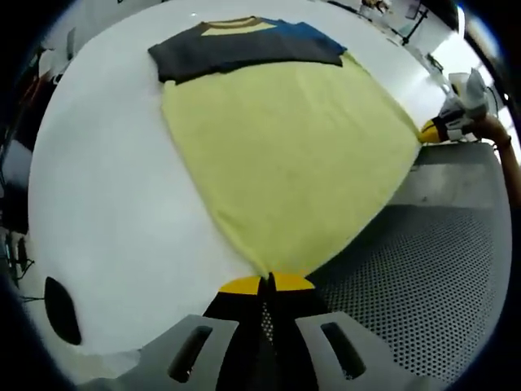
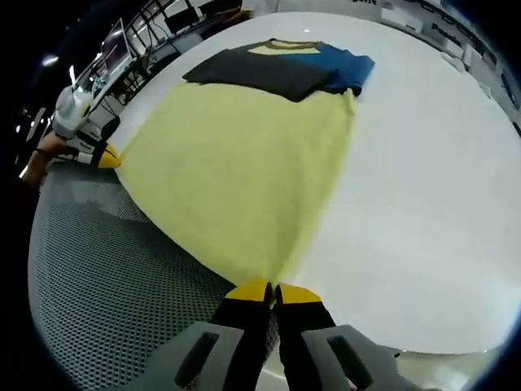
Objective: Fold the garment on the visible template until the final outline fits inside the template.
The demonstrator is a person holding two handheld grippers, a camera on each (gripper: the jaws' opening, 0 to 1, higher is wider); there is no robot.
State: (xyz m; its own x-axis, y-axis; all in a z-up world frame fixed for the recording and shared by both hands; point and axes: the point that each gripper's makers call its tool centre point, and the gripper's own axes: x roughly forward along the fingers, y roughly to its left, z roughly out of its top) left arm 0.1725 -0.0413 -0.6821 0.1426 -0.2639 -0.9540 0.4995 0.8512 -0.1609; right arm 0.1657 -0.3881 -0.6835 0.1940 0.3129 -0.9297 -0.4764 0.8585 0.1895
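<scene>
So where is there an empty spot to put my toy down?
The white tabletop beside the yellow shirt's long edge is bare, and so is the white stretch along its other side. The grey perforated surface near the hem looks free too. It is crowded at the hem corners, where the left gripper and right gripper pinch the cloth.

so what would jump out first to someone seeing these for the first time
The big pale yellow garment spread flat on the white table, with its dark grey and blue sleeves folded across the far end. Next, the left gripper and the right gripper, each pinching a near hem corner with yellow-tipped jaws closed, over the perforated grey mat at the table's near edge.
</scene>
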